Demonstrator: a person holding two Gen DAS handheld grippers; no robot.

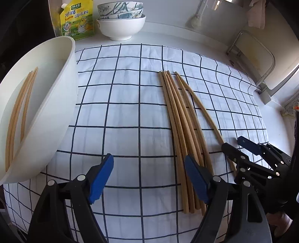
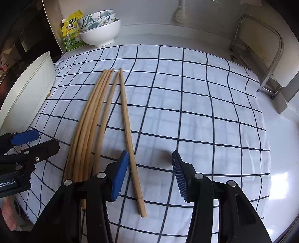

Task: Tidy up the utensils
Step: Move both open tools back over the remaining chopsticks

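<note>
Several wooden chopsticks (image 1: 179, 119) lie side by side on a blue-checked white cloth (image 1: 121, 112); in the right wrist view they (image 2: 93, 119) lie at the left, with one chopstick (image 2: 129, 134) a little apart. A white tub (image 1: 41, 104) at the left holds a few more chopsticks (image 1: 18, 115). My left gripper (image 1: 149, 177) is open and empty above the cloth, its right pad over the bundle's near ends. My right gripper (image 2: 150, 175) is open and empty, straddling the near end of the separate chopstick; it shows in the left wrist view (image 1: 241, 147).
Stacked bowls (image 1: 121, 20) and a yellow seasoning pouch (image 1: 77, 20) stand at the back. A metal rack (image 2: 261, 56) stands at the right. The white tub also shows in the right wrist view (image 2: 26, 93). A brush (image 2: 180, 13) hangs on the back wall.
</note>
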